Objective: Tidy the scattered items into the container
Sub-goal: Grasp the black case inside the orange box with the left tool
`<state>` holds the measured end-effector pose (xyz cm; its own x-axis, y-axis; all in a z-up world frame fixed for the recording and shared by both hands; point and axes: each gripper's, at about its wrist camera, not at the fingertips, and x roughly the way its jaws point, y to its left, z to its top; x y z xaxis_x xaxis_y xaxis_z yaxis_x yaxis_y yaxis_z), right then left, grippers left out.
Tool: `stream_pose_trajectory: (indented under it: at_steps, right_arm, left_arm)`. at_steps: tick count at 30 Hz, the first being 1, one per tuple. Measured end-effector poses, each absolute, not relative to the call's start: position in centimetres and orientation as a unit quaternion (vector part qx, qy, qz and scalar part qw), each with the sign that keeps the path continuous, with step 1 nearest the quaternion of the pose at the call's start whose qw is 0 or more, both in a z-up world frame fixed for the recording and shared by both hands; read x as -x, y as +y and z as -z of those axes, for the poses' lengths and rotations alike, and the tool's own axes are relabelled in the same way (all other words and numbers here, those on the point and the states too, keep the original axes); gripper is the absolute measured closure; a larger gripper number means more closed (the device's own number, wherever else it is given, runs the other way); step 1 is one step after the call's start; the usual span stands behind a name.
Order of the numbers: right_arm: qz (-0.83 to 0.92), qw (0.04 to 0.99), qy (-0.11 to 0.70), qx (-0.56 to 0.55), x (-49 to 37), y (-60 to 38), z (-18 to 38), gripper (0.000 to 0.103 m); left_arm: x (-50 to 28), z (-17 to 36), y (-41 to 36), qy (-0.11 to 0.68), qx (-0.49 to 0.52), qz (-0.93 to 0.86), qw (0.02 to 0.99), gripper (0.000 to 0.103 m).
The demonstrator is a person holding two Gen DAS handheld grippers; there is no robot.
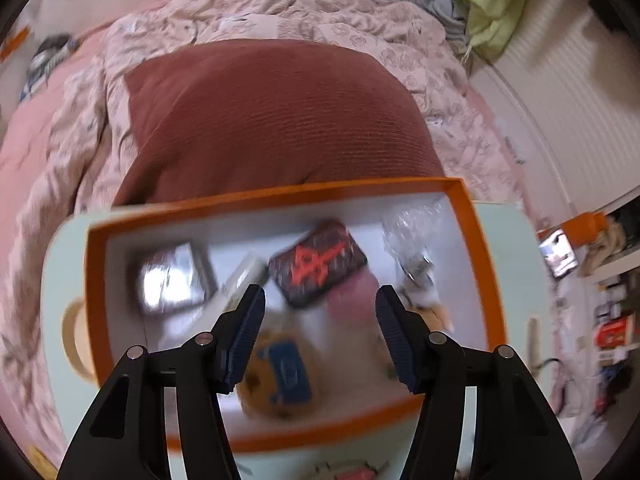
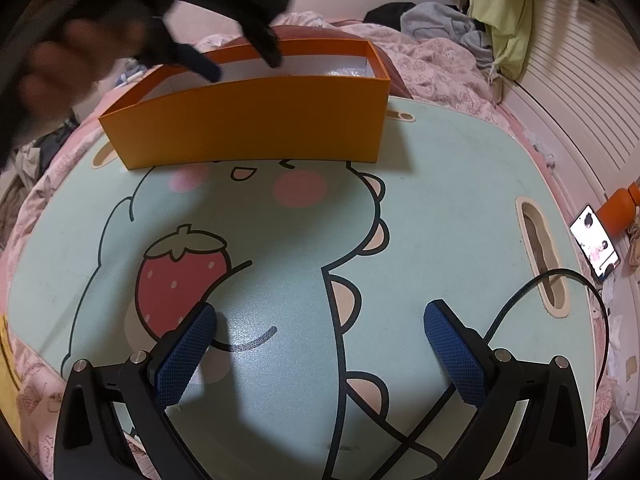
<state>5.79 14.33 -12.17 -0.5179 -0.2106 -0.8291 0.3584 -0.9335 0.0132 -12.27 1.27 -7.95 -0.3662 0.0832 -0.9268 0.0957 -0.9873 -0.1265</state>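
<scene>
An orange box (image 1: 466,216) with a white inside stands on the pale green lap table (image 2: 440,208). In the left wrist view it holds several items: a black case with a red mark (image 1: 318,266), a silvery packet (image 1: 172,278), a clear crinkled wrapper (image 1: 412,226), a pink item (image 1: 352,300) and a yellow and blue item (image 1: 286,374). My left gripper (image 1: 320,300) is open and empty, hovering over the box. The view is blurred. My right gripper (image 2: 320,320) is open and empty, low over the table's front. The box (image 2: 248,120) stands at the far edge there, with the left gripper (image 2: 240,56) above it.
The table lies on a bed with a floral quilt (image 1: 340,20). A dark red cushion (image 1: 272,120) sits behind the box. A black cable (image 2: 520,304) runs over the table's right front. A phone (image 2: 596,244) and an orange bottle (image 2: 622,208) lie to the right.
</scene>
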Motion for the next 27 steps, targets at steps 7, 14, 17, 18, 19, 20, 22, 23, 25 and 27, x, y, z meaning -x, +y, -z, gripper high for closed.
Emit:
stream_pose_trajectory:
  at_steps: [7, 14, 17, 18, 19, 20, 22, 23, 25, 27]
  right_arm:
    - [0.868, 0.165, 0.079, -0.462, -5.8, 14.5, 12.1, 0.0]
    - [0.868, 0.166, 0.08, -0.461, -5.7, 14.5, 12.1, 0.0]
    - [0.868, 0.166, 0.079, -0.461, -5.8, 14.6, 12.1, 0.0]
    - [0.868, 0.166, 0.079, -0.461, -5.7, 14.6, 12.1, 0.0]
    - [0.868, 0.166, 0.079, -0.461, -5.7, 14.6, 12.1, 0.0]
    - [0.868, 0.166, 0.079, -0.461, -5.7, 14.6, 12.1, 0.0]
    - [0.868, 0.166, 0.079, -0.461, -5.7, 14.6, 12.1, 0.0]
    - [0.868, 0.166, 0.079, -0.461, -5.7, 14.6, 12.1, 0.0]
    - [0.868, 0.166, 0.079, -0.461, -5.8, 14.6, 12.1, 0.0]
    - [0.868, 0.166, 0.079, -0.461, -5.7, 14.6, 12.1, 0.0]
  left_arm:
    - [14.7, 11.1, 1.3, 0.13, -0.592, 0.796, 0.01, 0.038]
    - [14.7, 11.7, 4.0, 0.038, -0.592, 0.805, 0.026, 0.047]
    - [13.4, 11.2, 3.6, 0.056, -0.585, 0.809, -0.002, 0.056]
    - [13.7, 10.8, 3.4, 0.063, -0.582, 0.811, -0.009, 0.057]
    - [13.0, 10.2, 3.2, 0.073, -0.571, 0.817, -0.019, 0.058]
    - [12.6, 9.8, 3.1, 0.075, -0.564, 0.822, -0.024, 0.059]
    - [12.5, 8.2, 2.2, 0.073, -0.543, 0.836, -0.032, 0.062]
    - [11.8, 7.0, 2.0, 0.069, -0.527, 0.847, -0.029, 0.063]
    - [10.7, 5.3, 1.9, 0.074, -0.502, 0.861, -0.035, 0.063]
    - [9.4, 3.6, 1.8, 0.086, -0.482, 0.87, -0.054, 0.063]
